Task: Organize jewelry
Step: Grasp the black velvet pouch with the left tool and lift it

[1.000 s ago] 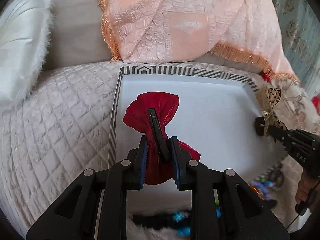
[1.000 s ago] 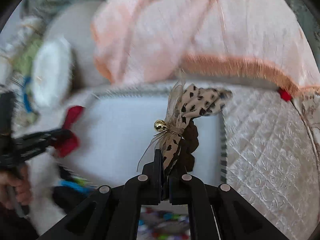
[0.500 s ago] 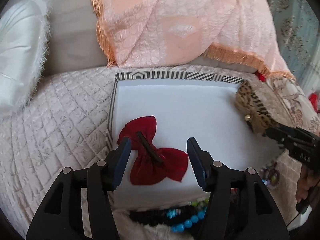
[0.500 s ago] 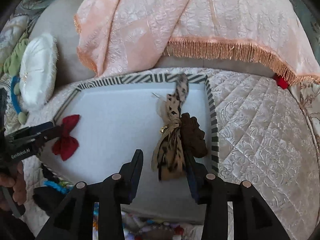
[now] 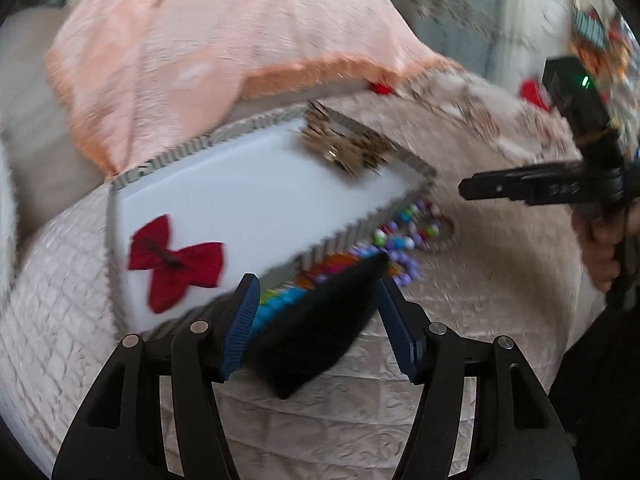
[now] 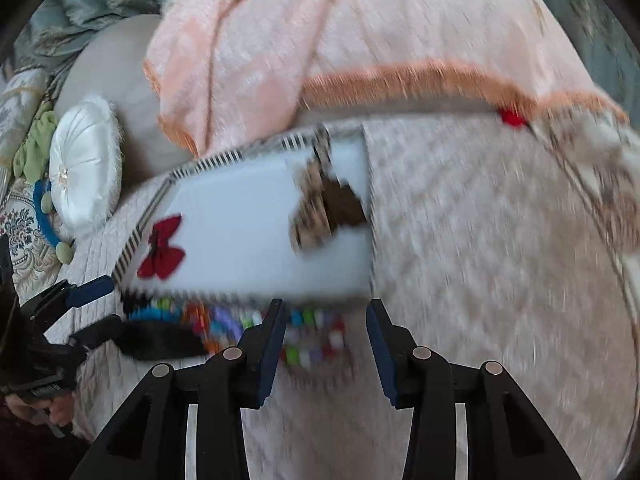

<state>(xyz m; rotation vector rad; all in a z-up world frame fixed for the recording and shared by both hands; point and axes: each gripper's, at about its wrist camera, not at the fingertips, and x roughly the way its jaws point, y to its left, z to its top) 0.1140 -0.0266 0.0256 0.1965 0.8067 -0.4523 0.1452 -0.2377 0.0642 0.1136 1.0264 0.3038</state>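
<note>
Your left gripper (image 5: 316, 332) is wide open around the black fuzzy piece (image 5: 320, 328), lying slanted beside the striped white tray (image 5: 248, 196). Your right gripper (image 6: 326, 344), also open and empty, is above the coloured bead strands (image 6: 308, 336).

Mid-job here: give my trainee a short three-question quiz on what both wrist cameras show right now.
1. True or false: the red bow lies inside the striped tray.
2. Multiple choice: the leopard-print bow is A) in the right gripper, B) in the tray, C) on the quilt.
3. Fill in: the black item sits between the open fingers of the ___ gripper.

Key: 1 true; 2 B; 3 left.
</note>
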